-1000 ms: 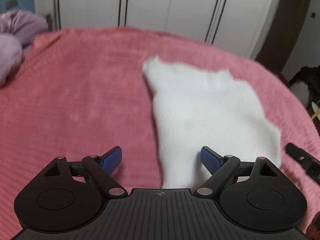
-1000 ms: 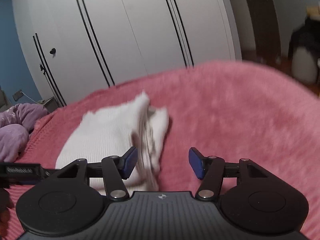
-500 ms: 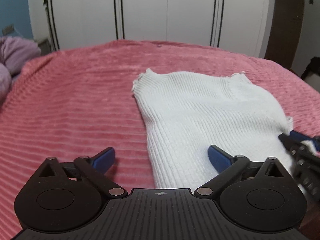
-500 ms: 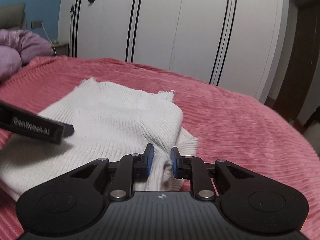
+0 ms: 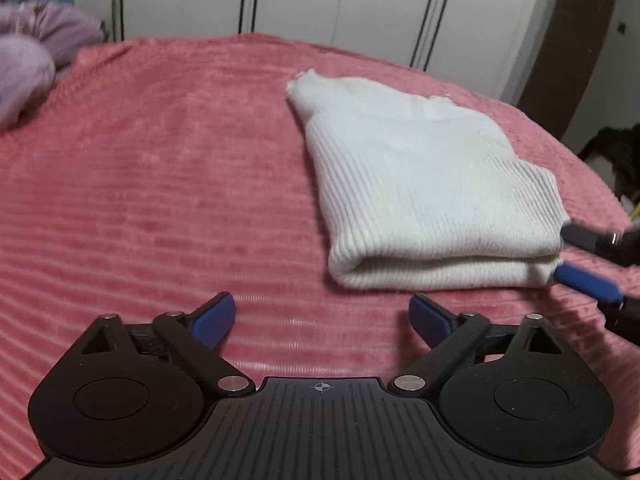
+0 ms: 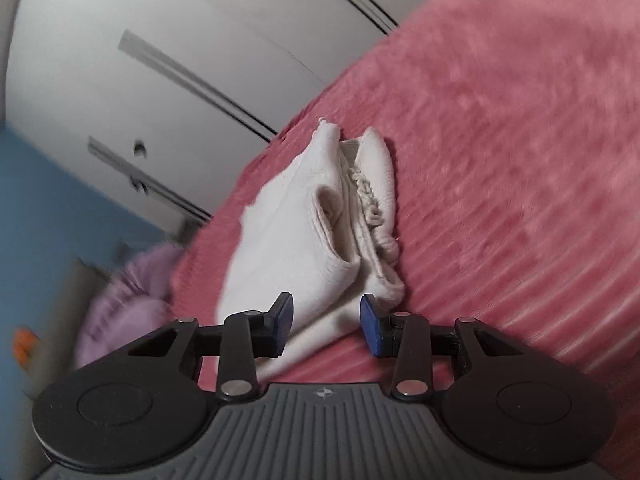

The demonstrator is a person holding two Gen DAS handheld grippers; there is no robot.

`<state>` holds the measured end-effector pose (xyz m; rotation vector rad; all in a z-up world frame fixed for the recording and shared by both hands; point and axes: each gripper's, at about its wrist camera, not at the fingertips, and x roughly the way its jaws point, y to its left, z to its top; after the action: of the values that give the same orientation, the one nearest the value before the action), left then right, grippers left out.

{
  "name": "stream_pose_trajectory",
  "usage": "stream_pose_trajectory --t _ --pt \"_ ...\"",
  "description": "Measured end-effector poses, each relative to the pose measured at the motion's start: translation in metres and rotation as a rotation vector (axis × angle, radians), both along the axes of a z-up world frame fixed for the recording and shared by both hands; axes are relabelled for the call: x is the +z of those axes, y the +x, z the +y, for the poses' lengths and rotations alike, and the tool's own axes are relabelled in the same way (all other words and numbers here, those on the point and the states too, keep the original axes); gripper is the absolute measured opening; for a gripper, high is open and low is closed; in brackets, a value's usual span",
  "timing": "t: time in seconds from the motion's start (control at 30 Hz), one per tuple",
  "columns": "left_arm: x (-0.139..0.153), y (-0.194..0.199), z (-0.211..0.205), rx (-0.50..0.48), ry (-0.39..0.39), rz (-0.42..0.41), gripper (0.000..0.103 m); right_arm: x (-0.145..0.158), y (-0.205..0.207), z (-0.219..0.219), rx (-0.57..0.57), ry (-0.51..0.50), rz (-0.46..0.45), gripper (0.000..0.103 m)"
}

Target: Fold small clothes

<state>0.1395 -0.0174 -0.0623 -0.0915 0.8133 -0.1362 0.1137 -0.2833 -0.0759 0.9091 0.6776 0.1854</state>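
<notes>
A white ribbed knit garment [image 5: 424,184] lies folded in layers on the pink bedspread [image 5: 168,184]. My left gripper [image 5: 322,318] is open and empty, just in front of the garment's folded near edge. My right gripper [image 6: 326,320] is open, with its fingers on either side of the garment's [image 6: 304,232] near corner, not pinching it. It also shows in the left wrist view [image 5: 576,256] at the garment's right end. The right wrist view is tilted and blurred.
A purple bundle of bedding [image 5: 28,68] lies at the far left of the bed. White wardrobe doors [image 5: 320,4] stand behind the bed. A dark door frame [image 5: 576,40] and dark objects [image 5: 616,152] are at the right.
My right gripper was shut on the garment's edge and has opened, and its view has tilted. The garment is now folded over. My left gripper has drawn back from over the garment.
</notes>
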Motion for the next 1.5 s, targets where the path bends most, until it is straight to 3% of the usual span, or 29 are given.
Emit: stream_pose_trajectory --t 0.13,0.23,0.33,0.4,0.5,0.57,0.8,0.97,1.1,1.13,1.17,1.23,1.33,1.5 --pt "0.006 0.01 0.001 0.018 -0.01 -0.019 0.091 -0.008 0.008 0.0 -0.035 0.079 0.022 0.032" --pt "0.0 0.024 0.001 0.03 -0.008 0.013 0.088 -0.02 0.014 -0.001 -0.083 0.158 0.046 0.025" --pt "0.0 0.033 0.002 0.05 -0.055 0.05 0.083 -0.024 0.022 0.0 -0.106 0.198 0.036 0.026" --pt "0.006 0.027 0.01 0.052 -0.144 0.097 0.075 -0.034 0.03 -0.002 -0.136 0.251 0.059 0.026" --pt "0.01 0.016 0.032 0.075 -0.353 0.143 0.075 -0.047 0.032 -0.005 -0.163 0.353 0.06 0.026" --pt "0.006 0.015 0.039 0.076 -0.488 0.169 0.075 -0.05 0.03 -0.003 -0.165 0.332 0.052 0.019" --pt "-0.019 0.031 0.046 0.184 -0.684 0.176 0.075 -0.051 0.026 0.0 -0.154 0.274 0.032 0.016" --pt "-0.028 0.034 0.064 0.282 -0.861 0.215 0.063 -0.05 0.018 0.0 -0.17 0.279 0.025 0.016" --pt "-0.025 0.028 0.062 0.267 -0.82 0.197 0.062 -0.053 0.017 -0.001 -0.177 0.292 0.021 0.016" --pt "-0.027 0.031 0.061 0.27 -0.803 0.201 0.055 -0.053 0.016 -0.001 -0.179 0.29 0.022 0.016" --pt "-0.03 0.034 0.06 0.267 -0.808 0.206 0.041 -0.053 0.017 0.0 -0.18 0.283 0.023 0.015" --pt "-0.032 0.042 0.061 0.254 -0.807 0.24 0.026 -0.049 0.018 0.004 -0.168 0.227 0.024 0.012" --pt "-0.015 0.046 0.065 0.201 -0.762 0.187 0.023 -0.029 0.013 0.013 -0.157 0.11 -0.017 0.01" --pt "-0.012 0.044 0.073 0.191 -0.698 0.193 0.024 -0.013 0.001 0.019 -0.138 0.105 -0.03 0.009"
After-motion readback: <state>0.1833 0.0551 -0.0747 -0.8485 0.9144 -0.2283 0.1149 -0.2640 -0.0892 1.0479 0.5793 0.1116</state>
